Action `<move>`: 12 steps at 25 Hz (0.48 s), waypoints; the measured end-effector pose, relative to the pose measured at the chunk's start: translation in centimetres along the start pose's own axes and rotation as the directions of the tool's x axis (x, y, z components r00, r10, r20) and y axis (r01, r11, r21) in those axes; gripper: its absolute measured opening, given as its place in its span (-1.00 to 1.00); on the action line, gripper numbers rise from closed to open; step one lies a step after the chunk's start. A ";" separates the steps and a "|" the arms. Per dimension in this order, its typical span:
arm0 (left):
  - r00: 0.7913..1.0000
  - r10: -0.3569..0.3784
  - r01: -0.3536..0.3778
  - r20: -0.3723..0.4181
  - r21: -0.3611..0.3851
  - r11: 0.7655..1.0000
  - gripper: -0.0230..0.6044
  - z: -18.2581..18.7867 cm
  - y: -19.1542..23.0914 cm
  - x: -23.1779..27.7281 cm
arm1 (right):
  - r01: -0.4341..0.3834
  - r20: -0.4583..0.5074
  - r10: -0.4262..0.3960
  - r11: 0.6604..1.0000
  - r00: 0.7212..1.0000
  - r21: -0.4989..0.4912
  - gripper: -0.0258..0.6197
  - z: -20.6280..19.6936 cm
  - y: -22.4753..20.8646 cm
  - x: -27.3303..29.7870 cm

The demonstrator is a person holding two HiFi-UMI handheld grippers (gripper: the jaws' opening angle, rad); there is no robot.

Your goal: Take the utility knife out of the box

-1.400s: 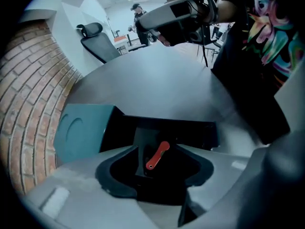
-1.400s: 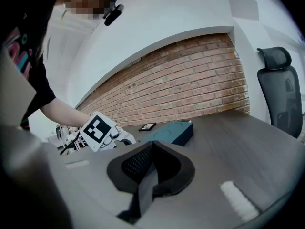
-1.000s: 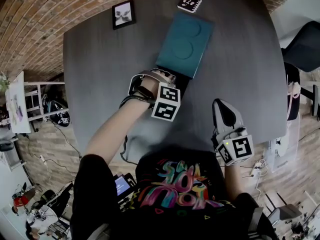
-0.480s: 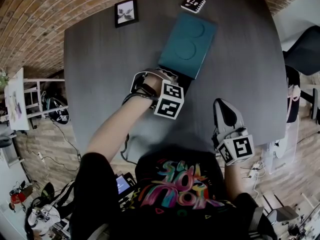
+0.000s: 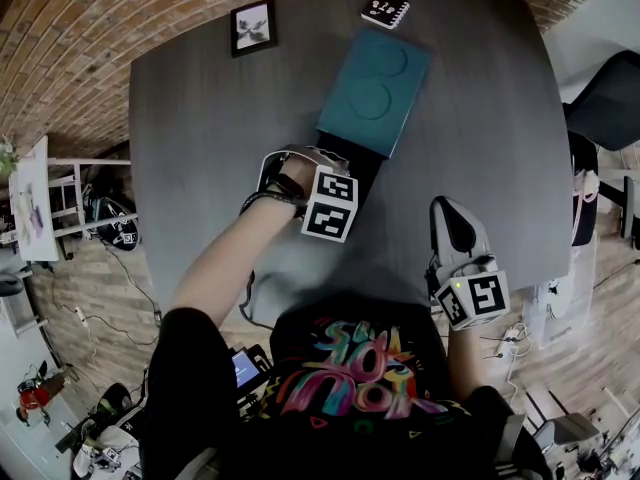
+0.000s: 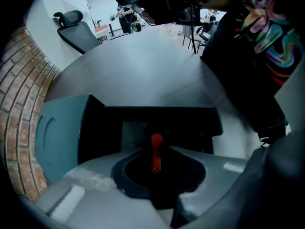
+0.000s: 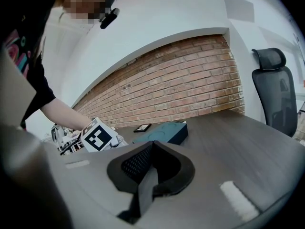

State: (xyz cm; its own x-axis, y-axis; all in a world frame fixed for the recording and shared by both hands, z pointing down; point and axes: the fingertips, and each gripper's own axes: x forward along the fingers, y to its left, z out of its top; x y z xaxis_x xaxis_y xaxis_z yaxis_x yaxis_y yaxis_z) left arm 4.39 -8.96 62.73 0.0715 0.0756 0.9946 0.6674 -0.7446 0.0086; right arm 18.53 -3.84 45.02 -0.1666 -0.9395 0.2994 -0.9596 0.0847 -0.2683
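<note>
The box lies on the dark table as a teal sleeve with its black inner tray slid out toward me. In the left gripper view the sleeve sits at the left and the tray straight ahead. My left gripper points straight down into the tray. Its jaws have just been closing, and the red utility knife stands between them, gripped. In the head view the marker cube hides those jaws. My right gripper rests at the near right of the table, shut and empty.
A small framed picture and a black patterned card lie at the table's far edge. An office chair stands beyond the right edge. A brick wall runs behind the table.
</note>
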 end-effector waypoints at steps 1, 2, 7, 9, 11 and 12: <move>1.000 0.003 -0.003 -0.002 -0.001 1.000 -0.75 0.0 0.0 0.0 | 0.000 0.001 0.000 1.000 1.000 0.000 -0.92 0.1 0.1 0.0; 1.000 0.005 -0.005 -0.005 -0.001 1.000 -0.75 0.0 0.0 0.0 | -0.001 0.002 0.001 1.000 1.000 -0.001 -0.92 0.1 0.1 -0.1; 1.000 0.018 -0.018 -0.018 -0.001 1.000 -0.75 0.1 0.0 0.0 | -0.001 0.008 0.001 1.000 1.000 -0.010 -0.92 0.5 0.3 -0.6; 1.000 0.021 -0.022 -0.016 -0.016 1.000 -0.76 -0.1 0.0 -0.1 | 0.002 0.011 -0.002 1.000 1.000 -0.013 -0.92 0.6 0.1 -0.8; 0.999 0.032 -0.032 -0.008 -0.032 0.999 -0.76 0.0 0.2 -0.3 | 0.007 0.014 -0.007 1.000 1.000 -0.016 -0.92 0.7 -0.2 -1.0; 0.999 0.039 -0.039 -0.003 -0.040 0.998 -0.76 0.0 0.4 -0.5 | 0.009 0.015 -0.009 1.000 1.000 -0.017 -0.92 0.7 -0.3 -1.2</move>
State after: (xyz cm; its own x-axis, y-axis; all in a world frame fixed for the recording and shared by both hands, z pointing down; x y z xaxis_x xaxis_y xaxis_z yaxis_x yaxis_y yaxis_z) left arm 4.61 -9.25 62.21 0.0956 0.0447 0.9944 0.6343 -0.7727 -0.0263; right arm 19.16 -3.02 44.08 -0.1544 -0.9451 0.2880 -0.9649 0.0816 -0.2496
